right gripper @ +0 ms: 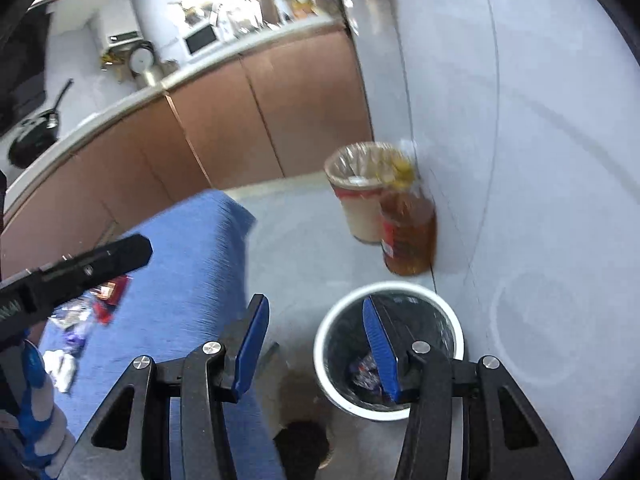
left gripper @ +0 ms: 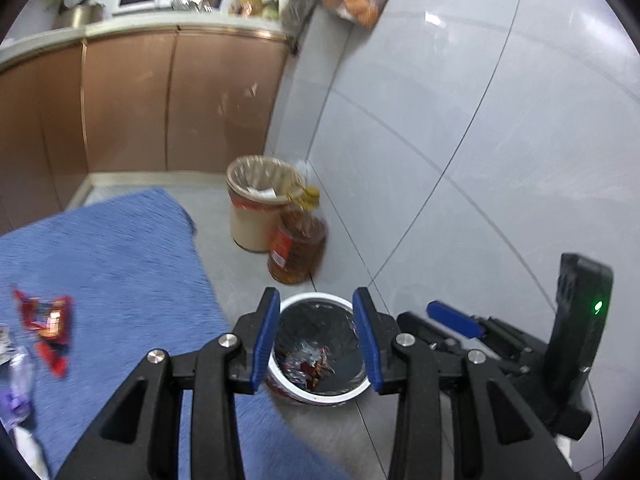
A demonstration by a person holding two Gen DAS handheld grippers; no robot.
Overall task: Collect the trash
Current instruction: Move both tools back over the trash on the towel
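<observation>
A small white-rimmed bin (left gripper: 320,354) with a black liner stands on the floor and holds red and silver wrappers (left gripper: 310,362); it also shows in the right wrist view (right gripper: 386,348). My left gripper (left gripper: 316,336) is open and empty, right above the bin. My right gripper (right gripper: 316,346) is open and empty, its right finger over the bin's mouth. A red snack wrapper (left gripper: 46,320) and purple and white wrappers (left gripper: 18,384) lie on a blue cloth (left gripper: 116,264). In the right wrist view this trash (right gripper: 88,312) lies at the left.
A beige lined bin (left gripper: 256,200) and a bottle of amber oil (left gripper: 298,236) stand against the grey tiled wall (left gripper: 480,120). Brown cabinets (left gripper: 140,100) under a cluttered counter fill the back. A dark floor drain (right gripper: 302,442) lies near the bin.
</observation>
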